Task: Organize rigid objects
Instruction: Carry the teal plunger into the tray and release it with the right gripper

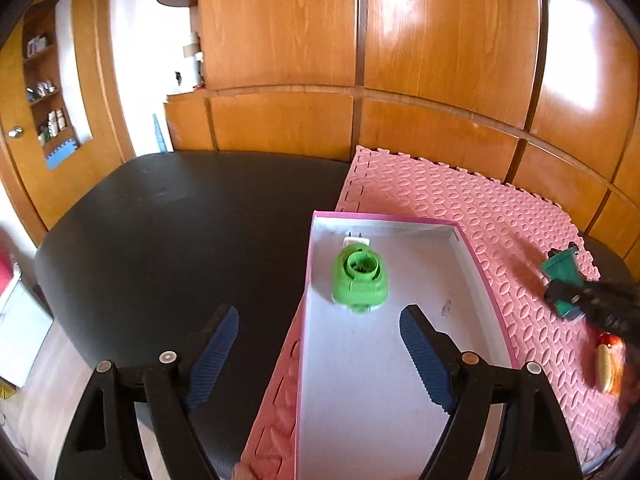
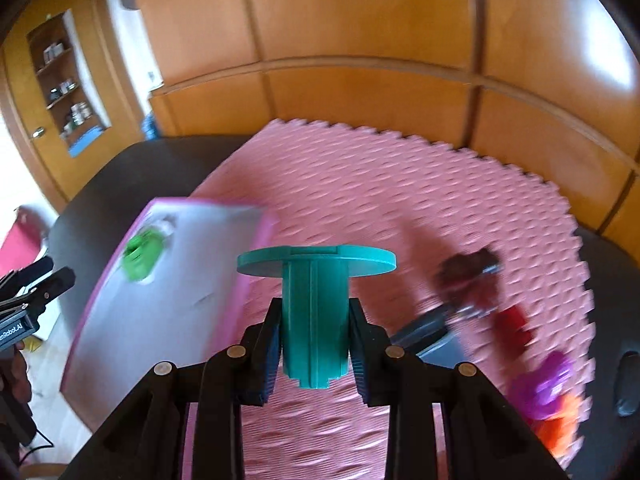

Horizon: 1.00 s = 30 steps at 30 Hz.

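Observation:
A pink-rimmed white box (image 1: 404,364) lies on the pink foam mat (image 1: 480,208). A green plug-in device (image 1: 359,278) lies in the box's far end; it also shows blurred in the right wrist view (image 2: 141,255). My left gripper (image 1: 320,344) is open and empty, hovering over the box's left wall. My right gripper (image 2: 314,344) is shut on a teal spool-like part (image 2: 314,304), held above the mat right of the box (image 2: 168,280). The right gripper (image 1: 576,300) with the teal part (image 1: 560,270) shows in the left wrist view.
The mat sits on a black table (image 1: 180,232) against a wooden panel wall (image 1: 400,60). On the mat at right lie a red-and-gold object (image 1: 610,364), a dark tool (image 2: 468,276), a grey piece (image 2: 432,332) and purple and orange toys (image 2: 548,396).

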Available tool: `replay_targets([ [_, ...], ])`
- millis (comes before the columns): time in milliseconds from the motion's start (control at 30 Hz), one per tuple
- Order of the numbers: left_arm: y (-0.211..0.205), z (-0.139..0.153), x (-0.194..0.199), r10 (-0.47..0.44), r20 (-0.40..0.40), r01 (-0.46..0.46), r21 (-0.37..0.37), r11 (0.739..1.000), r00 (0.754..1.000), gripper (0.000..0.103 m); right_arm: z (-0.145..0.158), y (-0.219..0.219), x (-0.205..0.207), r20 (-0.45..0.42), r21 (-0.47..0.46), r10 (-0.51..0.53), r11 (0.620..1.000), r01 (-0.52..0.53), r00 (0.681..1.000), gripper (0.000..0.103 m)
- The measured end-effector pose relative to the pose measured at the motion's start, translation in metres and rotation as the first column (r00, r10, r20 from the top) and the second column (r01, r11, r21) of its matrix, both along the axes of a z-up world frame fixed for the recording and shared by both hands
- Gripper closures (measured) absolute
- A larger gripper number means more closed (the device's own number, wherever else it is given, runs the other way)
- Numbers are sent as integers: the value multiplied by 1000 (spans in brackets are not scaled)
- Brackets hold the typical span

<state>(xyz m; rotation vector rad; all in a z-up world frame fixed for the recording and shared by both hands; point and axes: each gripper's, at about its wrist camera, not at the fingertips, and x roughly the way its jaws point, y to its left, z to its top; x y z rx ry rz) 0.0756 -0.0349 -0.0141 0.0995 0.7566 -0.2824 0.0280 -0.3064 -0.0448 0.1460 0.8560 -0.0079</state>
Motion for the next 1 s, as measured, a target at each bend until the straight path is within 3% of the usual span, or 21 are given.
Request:
replay_targets([
  [433,14,-4,-41,61,79,-64,25,998,995,19,-33,84,-6,-21,51,127,991,-126,992,74],
  [1000,35,-5,-48,120,105,-125,41,991,987,17,-41,127,32,-56,47,195,980,-192,979,74],
])
